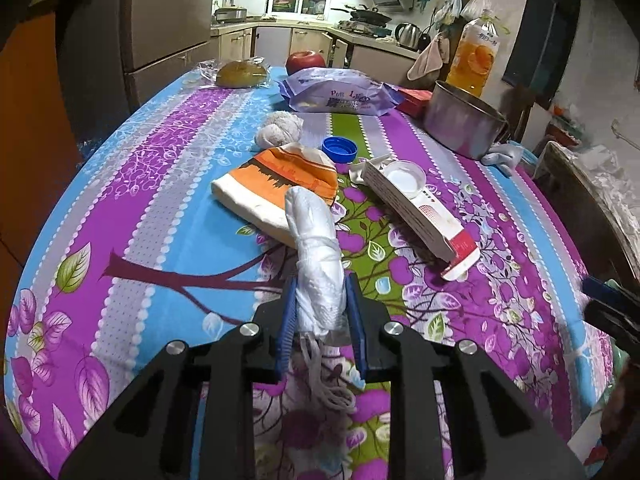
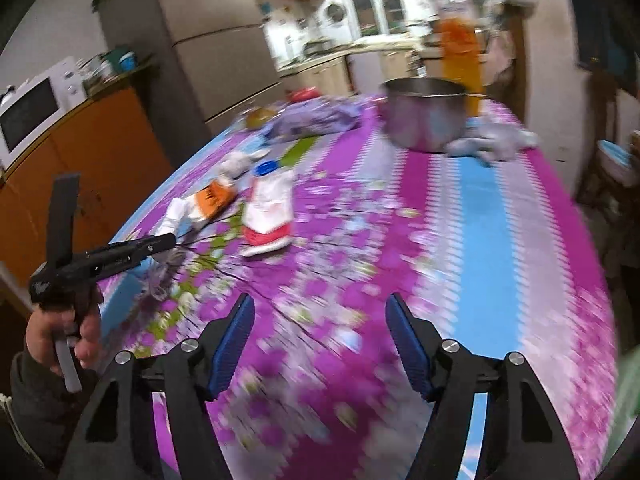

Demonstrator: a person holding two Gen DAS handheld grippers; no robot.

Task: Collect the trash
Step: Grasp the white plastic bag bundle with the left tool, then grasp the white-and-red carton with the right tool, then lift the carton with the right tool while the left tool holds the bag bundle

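Observation:
My left gripper (image 1: pixel 320 304) is shut on a crumpled white face mask (image 1: pixel 316 256), held above the table with its ear loops (image 1: pixel 328 384) hanging below. Ahead lie an orange-and-white wrapper (image 1: pixel 276 184), a blue bottle cap (image 1: pixel 339 149), a crumpled tissue ball (image 1: pixel 278 128) and an open white-and-red carton (image 1: pixel 420 208). My right gripper (image 2: pixel 320 332) is open and empty over the tablecloth; this view is blurred. There the carton (image 2: pixel 268 212) and the wrapper (image 2: pixel 208 200) show ahead to the left, with the left gripper (image 2: pixel 132 248) beside them.
A steel pot (image 1: pixel 464 120), a purple bread bag (image 1: pixel 336 96), an apple (image 1: pixel 306 61), a wrapped bun (image 1: pixel 240 74), a juice bottle (image 1: pixel 474 60) and a grey glove (image 1: pixel 502 158) stand at the far end. A chair (image 1: pixel 580 200) is at the right edge.

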